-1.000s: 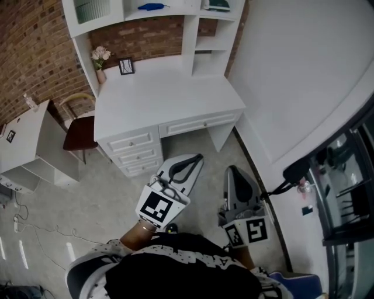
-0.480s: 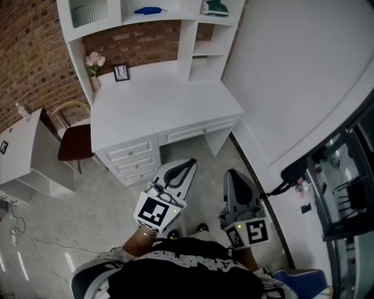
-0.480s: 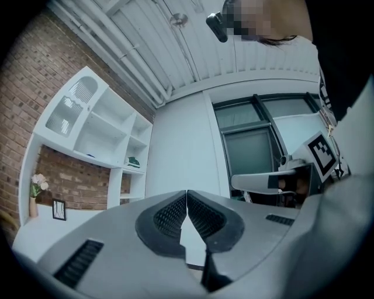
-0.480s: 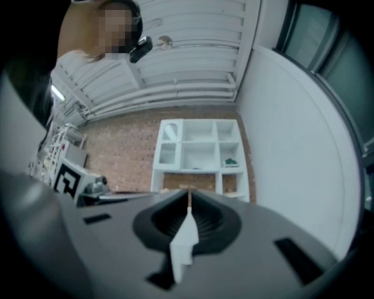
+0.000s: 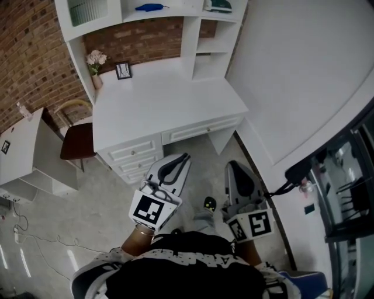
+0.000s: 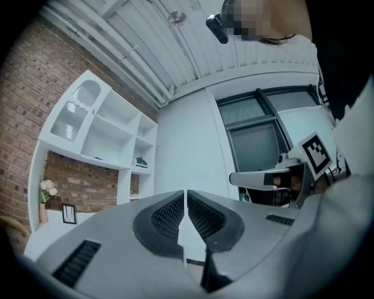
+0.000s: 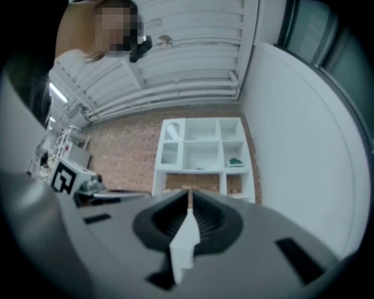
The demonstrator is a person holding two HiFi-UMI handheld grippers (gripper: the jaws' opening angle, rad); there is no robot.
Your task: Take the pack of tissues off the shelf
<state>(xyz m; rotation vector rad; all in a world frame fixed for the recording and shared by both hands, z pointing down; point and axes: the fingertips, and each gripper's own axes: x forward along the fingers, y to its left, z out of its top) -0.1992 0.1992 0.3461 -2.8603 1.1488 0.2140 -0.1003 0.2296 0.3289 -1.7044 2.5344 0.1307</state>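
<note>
Desk point(image 5: 169, 111) barely shifted; left gripper point(image 5: 185, 157), right gripper point(image 5: 232, 165) stay closed.

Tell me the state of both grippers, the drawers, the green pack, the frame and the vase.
Left gripper: shut, empty.
Right gripper: shut, empty.
Drawers: all closed.
Green pack: lying on the top right shelf, untouched.
Frame: upright on the desk.
Vase: upright, holding flowers.

Shelf stuff too tiny to call
Far ahead of the right hand-held gripper point(image 5: 234, 166), the shelf point(image 5: 193, 35) runs off the head view's top edge, and the green thing point(image 5: 217, 5) and blue thing point(image 5: 151, 7) on it are too small to identify.
</note>
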